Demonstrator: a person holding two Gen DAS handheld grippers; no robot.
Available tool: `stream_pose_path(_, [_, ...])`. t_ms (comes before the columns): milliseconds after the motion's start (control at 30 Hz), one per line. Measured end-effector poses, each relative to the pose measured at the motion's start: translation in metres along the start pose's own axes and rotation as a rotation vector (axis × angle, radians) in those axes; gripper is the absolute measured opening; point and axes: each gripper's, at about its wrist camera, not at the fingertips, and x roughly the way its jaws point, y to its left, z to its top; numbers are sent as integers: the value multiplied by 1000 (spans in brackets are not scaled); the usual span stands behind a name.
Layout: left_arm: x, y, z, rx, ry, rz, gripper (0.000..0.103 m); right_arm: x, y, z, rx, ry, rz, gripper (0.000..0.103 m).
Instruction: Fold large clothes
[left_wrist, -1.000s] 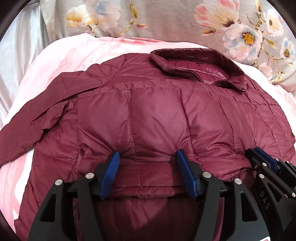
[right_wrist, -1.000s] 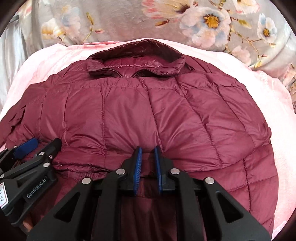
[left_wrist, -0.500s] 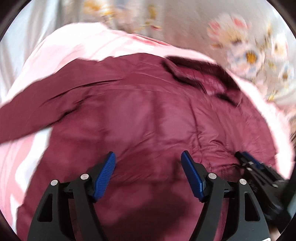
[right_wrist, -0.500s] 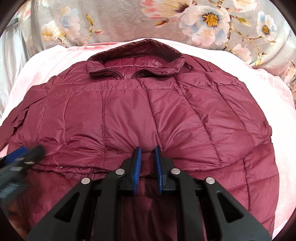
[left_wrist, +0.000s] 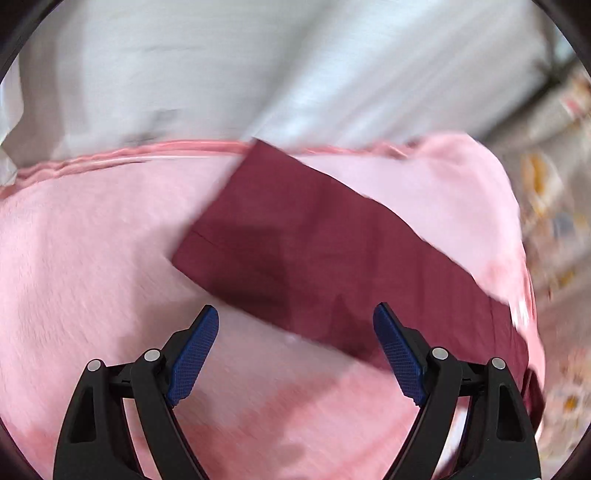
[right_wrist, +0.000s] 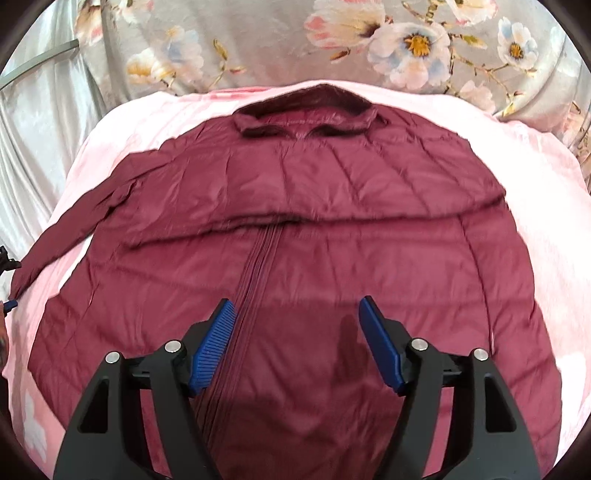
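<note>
A maroon quilted puffer jacket (right_wrist: 314, 236) lies flat on a pink blanket (right_wrist: 546, 206), collar at the far end, zipper down the middle, lower part folded up over the chest. Its left sleeve (right_wrist: 74, 229) stretches out to the left. My right gripper (right_wrist: 295, 343) is open and empty just above the jacket's near part. My left gripper (left_wrist: 295, 354) is open and empty over the blanket, with the sleeve (left_wrist: 314, 254) lying just beyond its fingertips. The left wrist view is blurred.
A grey floral sheet (right_wrist: 258, 40) covers the area behind the blanket. Pale satin fabric (left_wrist: 221, 74) lies past the blanket's left edge. Bare pink blanket (left_wrist: 92, 258) surrounds the sleeve.
My right gripper opened and let go of the jacket fold, then drew back. My left gripper swung left from the jacket body to the outstretched sleeve.
</note>
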Motion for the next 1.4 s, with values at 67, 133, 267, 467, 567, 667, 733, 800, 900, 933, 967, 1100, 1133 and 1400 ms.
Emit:
stream_pose_path(67, [7,11,8,-54,28,-45,78,-4,2,-5,0,3,-2,68])
stream_pose_path(133, [8,10,12,-69,12,-63,62,-9,4,-7,-1,0,-8,68])
stream_pose_path(267, [11,-9,17,-17,47,-140,3,-17,5,-7,4,-14,-17,68])
stream_pose_path(467, [-54,-118,-10,341,-95,-235,0,-26,3,-4,18,-31,-13,69])
stream_pose_path(567, [-96,-195,-52,547,-130,-353,0,-28,1,-2,25,-42,-10,69])
stream_pose_path(667, [-129,-265,-105,721,-101,-490,0,-31,-4,0,35,-51,-13,69])
stream_pose_path(733, [-145,-306,-155,821,-43,-579,1,-34,-12,0,52,-56,-18,69])
stream_pose_path(800, [-147,-330,-194,882,17,-619,4,-37,-22,-1,74,-59,-27,69])
stream_pose_path(900, [-141,-349,-265,951,140,-677,38,-40,-43,-2,119,-56,-49,71])
stream_pose_path(933, [-138,-349,-284,961,172,-674,52,-40,-48,-2,131,-56,-50,71])
stream_pose_path(967, [-135,-346,-299,962,190,-668,66,-40,-54,-2,146,-55,-52,72])
stream_pose_path(1100, [-116,-327,-327,964,285,-655,66,-36,-71,5,167,-64,-56,73])
stream_pose_path(1133, [-108,-321,-324,936,309,-648,66,-34,-75,9,176,-65,-49,73])
stream_pose_path(1400, [-37,-278,-224,526,326,-540,66,5,-105,52,345,-54,60,73])
